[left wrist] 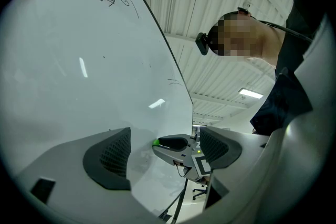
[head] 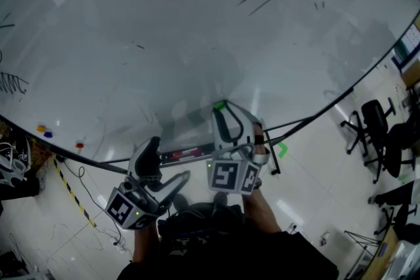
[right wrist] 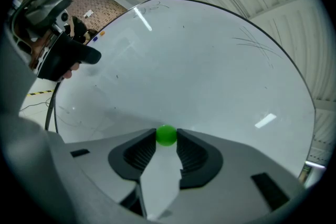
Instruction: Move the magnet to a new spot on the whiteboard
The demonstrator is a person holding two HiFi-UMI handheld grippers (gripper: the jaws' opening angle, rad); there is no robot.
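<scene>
A small green ball-shaped magnet (right wrist: pixel 167 135) sits against the whiteboard (right wrist: pixel 199 71), pinched between the tips of my right gripper (right wrist: pixel 167 140). From the head view the right gripper (head: pixel 223 108) points at the board's lower part, with the green magnet (head: pixel 220 104) at its tip. My left gripper (head: pixel 169 159) hangs lower left of it, off the board, its jaws wide apart and empty. In the left gripper view (left wrist: pixel 164 152) the right gripper's finger (left wrist: pixel 176 143) and the magnet (left wrist: pixel 156 142) show between the jaws, farther off.
Orange (head: pixel 42 129), blue (head: pixel 48 134) and red (head: pixel 79 145) magnets sit at the whiteboard's (head: pixel 197 23) lower left. Marker scribbles mark its top right and left edge. A tray (head: pixel 187 154) runs along the bottom edge. Office chairs (head: pixel 374 121) stand to the right, and cables and striped tape (head: pixel 69 190) lie on the floor.
</scene>
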